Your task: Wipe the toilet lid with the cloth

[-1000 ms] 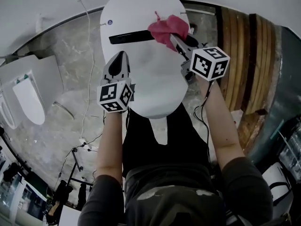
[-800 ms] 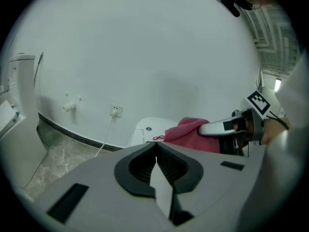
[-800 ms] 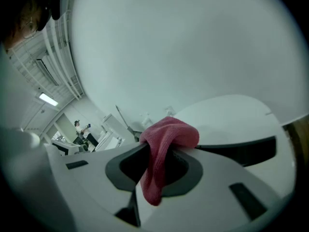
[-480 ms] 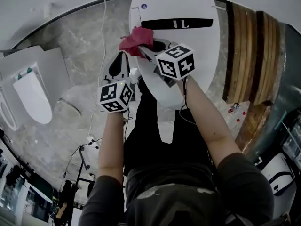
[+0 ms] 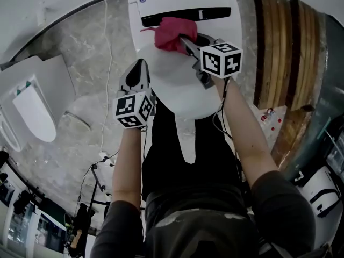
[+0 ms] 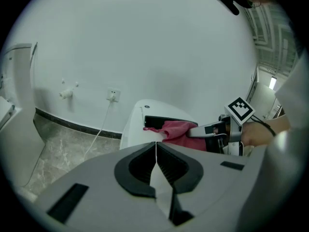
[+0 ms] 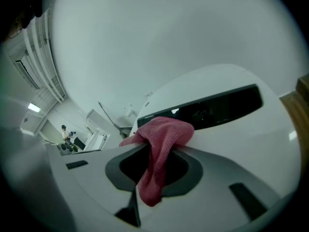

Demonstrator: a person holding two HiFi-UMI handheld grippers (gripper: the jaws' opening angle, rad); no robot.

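1. The right gripper (image 5: 183,38) pinched the red cloth (image 5: 170,32) and apparently pressed it onto the toilet lid (image 5: 177,90) near its dark rear strip (image 5: 183,16), likely for wiping.
2. The left gripper (image 5: 138,66), its jaws pressed together and empty, hung beside the lid's left edge, probably to keep clear.

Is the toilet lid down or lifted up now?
Down. In the head view the toilet lid is one unbroken white oval, no bowl opening visible; the right gripper holds the red cloth over its rear.
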